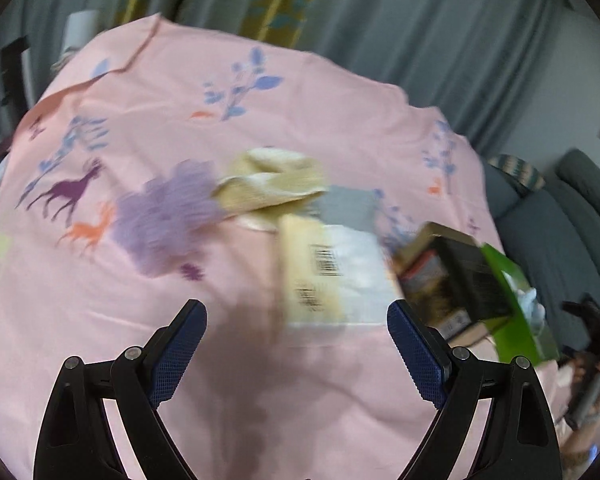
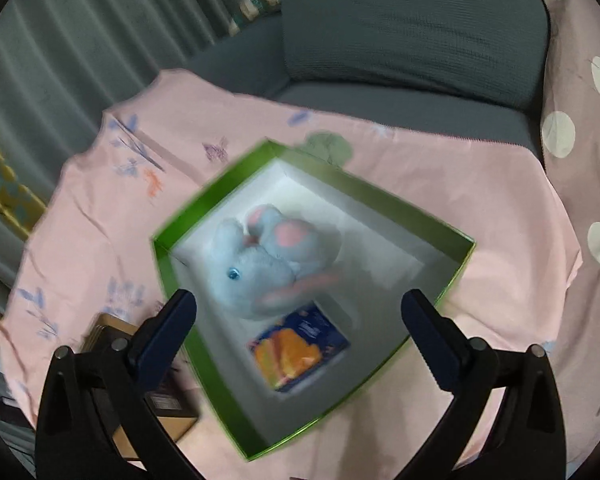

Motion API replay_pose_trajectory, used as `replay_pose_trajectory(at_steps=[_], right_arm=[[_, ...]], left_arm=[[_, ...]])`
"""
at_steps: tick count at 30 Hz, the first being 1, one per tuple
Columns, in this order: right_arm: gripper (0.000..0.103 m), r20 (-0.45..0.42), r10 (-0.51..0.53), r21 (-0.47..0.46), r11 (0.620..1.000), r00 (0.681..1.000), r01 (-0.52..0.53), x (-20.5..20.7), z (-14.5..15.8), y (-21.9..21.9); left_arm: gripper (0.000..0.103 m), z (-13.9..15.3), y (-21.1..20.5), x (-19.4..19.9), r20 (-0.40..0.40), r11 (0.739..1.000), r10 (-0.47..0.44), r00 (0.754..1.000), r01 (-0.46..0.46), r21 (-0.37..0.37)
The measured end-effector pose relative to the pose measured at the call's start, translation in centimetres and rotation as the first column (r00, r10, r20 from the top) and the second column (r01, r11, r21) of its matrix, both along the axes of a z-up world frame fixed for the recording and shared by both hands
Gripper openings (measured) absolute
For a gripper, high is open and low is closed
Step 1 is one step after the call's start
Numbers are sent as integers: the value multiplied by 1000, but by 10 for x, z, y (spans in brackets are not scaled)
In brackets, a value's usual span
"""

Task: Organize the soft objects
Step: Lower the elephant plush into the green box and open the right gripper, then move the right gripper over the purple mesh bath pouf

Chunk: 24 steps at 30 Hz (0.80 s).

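In the right wrist view a green box [image 2: 168,276] with a white inside stands on the pink cloth. A pale blue plush rabbit [image 2: 268,260] lies in it beside an orange and blue packet [image 2: 300,352]. My right gripper [image 2: 298,320] hangs open above the box, its jaws empty. In the left wrist view a fluffy purple thing [image 1: 164,220], a cream knitted piece [image 1: 272,184], a grey cloth [image 1: 348,208] and a flat white and cream pack with a barcode [image 1: 332,276] lie on the cloth. My left gripper [image 1: 296,344] is open just short of the pack, holding nothing.
A dark box [image 1: 452,276] stands next to the green box [image 1: 516,304] at the right. The same dark box [image 2: 160,400] sits left of the green box. A grey sofa [image 2: 412,40] and curtains [image 1: 420,20] lie behind. A person's hand [image 1: 592,392] shows far right.
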State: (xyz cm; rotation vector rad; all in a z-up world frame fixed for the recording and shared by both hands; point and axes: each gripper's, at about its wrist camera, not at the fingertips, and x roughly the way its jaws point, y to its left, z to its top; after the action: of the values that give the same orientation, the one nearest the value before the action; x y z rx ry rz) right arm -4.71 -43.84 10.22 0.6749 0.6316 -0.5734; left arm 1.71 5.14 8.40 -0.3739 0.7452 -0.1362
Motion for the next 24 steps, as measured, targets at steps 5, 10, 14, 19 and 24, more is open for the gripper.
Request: replay_pose_trajectory(at_steps=[5, 10, 14, 19, 24], right_arm=[[102, 92, 146, -8, 989, 985, -146, -1, 16, 37], [102, 158, 385, -46, 923, 909, -383, 16, 38, 115], [102, 169, 576, -56, 816, 800, -575, 37, 46, 192], [94, 160, 782, 26, 607, 602, -795, 86, 37, 302], [82, 76, 879, 53, 468, 471, -882, 139, 12, 410]], left_arm=[[92, -7, 37, 1, -36, 996, 90, 995, -91, -18], [92, -1, 71, -13, -5, 984, 179, 984, -179, -13], [92, 0, 85, -16, -15, 975, 221, 975, -220, 31], [92, -3, 106, -18, -34, 967, 255, 966, -255, 18], [92, -8, 125, -21, -63, 958, 283, 957, -285, -17]])
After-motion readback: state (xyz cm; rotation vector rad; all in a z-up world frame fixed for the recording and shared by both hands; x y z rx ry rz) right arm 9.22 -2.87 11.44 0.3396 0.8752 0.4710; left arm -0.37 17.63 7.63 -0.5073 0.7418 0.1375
